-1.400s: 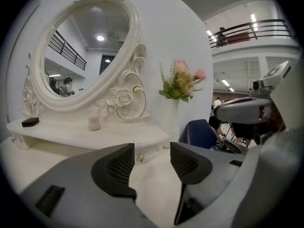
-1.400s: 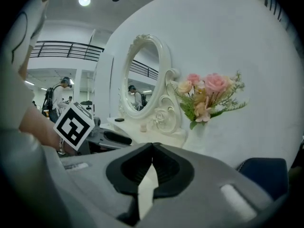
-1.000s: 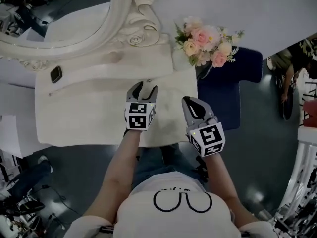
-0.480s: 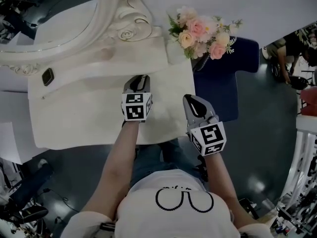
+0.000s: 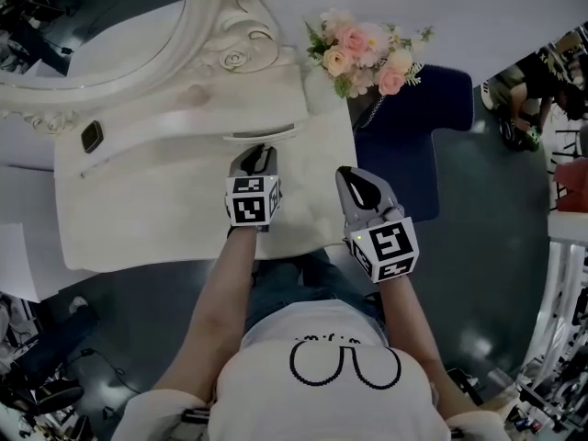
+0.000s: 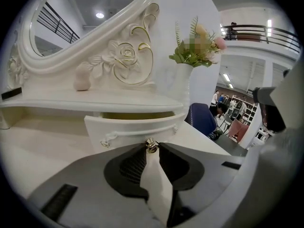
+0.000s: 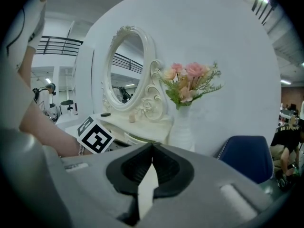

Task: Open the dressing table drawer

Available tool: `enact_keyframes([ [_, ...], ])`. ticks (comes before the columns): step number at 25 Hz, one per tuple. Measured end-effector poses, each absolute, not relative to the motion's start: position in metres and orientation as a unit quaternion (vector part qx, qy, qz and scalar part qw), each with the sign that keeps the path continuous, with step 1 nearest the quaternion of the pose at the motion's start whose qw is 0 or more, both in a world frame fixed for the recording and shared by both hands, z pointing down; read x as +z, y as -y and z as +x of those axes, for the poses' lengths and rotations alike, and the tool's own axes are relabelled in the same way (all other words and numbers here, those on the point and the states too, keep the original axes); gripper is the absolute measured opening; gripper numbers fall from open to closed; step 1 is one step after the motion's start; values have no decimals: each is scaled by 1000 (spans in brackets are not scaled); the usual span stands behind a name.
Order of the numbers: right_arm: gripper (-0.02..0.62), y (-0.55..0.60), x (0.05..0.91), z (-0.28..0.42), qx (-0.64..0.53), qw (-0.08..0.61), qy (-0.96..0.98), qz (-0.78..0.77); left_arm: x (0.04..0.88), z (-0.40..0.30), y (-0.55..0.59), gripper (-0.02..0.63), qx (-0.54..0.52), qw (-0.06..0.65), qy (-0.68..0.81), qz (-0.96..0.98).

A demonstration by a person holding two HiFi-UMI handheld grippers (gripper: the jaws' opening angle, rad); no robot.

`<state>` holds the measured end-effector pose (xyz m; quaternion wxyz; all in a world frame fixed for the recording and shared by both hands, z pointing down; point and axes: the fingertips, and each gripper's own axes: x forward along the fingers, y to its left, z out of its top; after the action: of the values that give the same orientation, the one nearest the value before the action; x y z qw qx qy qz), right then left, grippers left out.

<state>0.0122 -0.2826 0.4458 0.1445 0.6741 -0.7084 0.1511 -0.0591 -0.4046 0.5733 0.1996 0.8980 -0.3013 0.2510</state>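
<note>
The white dressing table has a small curved drawer under its shelf. The drawer stands pulled out a little, with a yellowish gap showing above its front. My left gripper is shut on the drawer's small metal knob, which is pinched at the jaw tips. In the head view the drawer front lies just beyond that gripper. My right gripper hovers over the table's right front corner, shut with nothing in it; in the right gripper view its jaws meet at the tips.
An ornate oval mirror stands at the table's back. A white vase of pink flowers is at the back right. A blue chair stands to the right of the table. A small dark object lies on the shelf.
My left gripper went from open to shut on the knob. The drawer now shows a dark gap, slid out slightly toward me. The right gripper stayed put.
</note>
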Motion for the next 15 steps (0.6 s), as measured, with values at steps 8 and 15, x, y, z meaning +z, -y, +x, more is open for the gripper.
enact_keyframes([
  [8, 2, 279, 434, 2, 137, 139, 719, 667, 573, -70, 378, 84, 251, 201, 302, 898],
  [15, 3, 280, 424, -7, 122, 134, 726, 663, 573, -76, 360, 84, 242, 206, 299, 900],
])
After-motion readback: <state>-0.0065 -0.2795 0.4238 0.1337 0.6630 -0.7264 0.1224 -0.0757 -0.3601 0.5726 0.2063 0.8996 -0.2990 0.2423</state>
